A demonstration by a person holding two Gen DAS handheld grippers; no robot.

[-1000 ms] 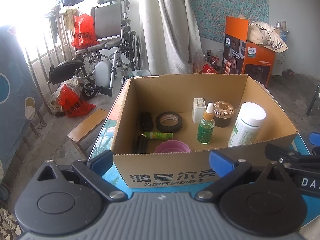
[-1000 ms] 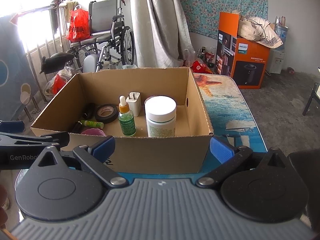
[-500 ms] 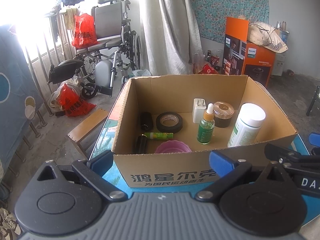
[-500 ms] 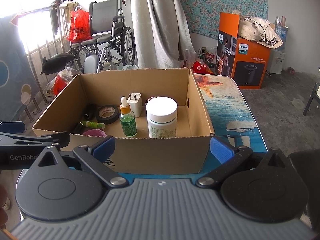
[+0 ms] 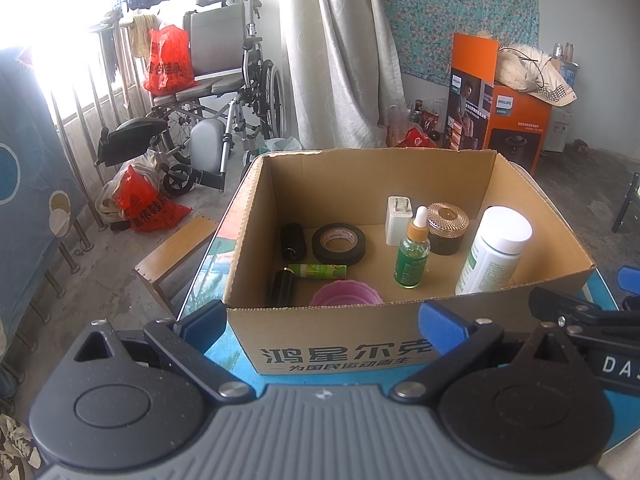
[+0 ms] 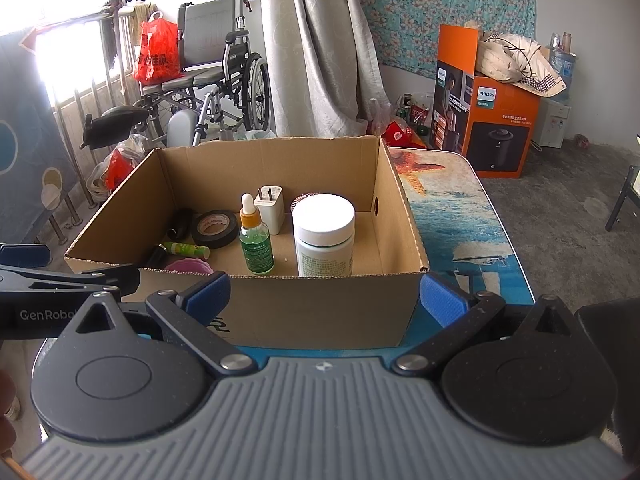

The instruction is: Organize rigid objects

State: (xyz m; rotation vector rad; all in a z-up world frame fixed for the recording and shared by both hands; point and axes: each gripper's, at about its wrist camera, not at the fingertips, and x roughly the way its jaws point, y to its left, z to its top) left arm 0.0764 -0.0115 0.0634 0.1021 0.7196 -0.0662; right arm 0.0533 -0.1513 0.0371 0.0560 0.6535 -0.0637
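An open cardboard box [image 5: 340,336] [image 6: 304,312] stands on the table. Inside are a white-capped bottle [image 5: 496,252] [image 6: 324,236], a green dropper bottle [image 5: 413,256] [image 6: 256,244], a white charger [image 5: 398,216] [image 6: 271,210], a round gold-lidded jar [image 5: 447,224], a black tape roll [image 5: 338,243] [image 6: 214,229], a green tube [image 5: 318,270] [image 6: 187,250], two black cylinders [image 5: 292,240] and a pink cup [image 5: 344,298] [image 6: 187,267]. My left gripper [image 5: 320,328] and right gripper [image 6: 324,300] are both open and empty, just in front of the box's near wall.
The table has a blue sea-print cloth [image 6: 460,232], bare to the right of the box. Behind are a wheelchair [image 5: 216,92], red bags [image 5: 148,204], a small wooden bench [image 5: 176,252], a curtain [image 5: 336,52] and an orange Philips carton [image 6: 488,112].
Almost nothing has moved. The right wrist view has shifted very slightly, so the box sits a touch further right in it.
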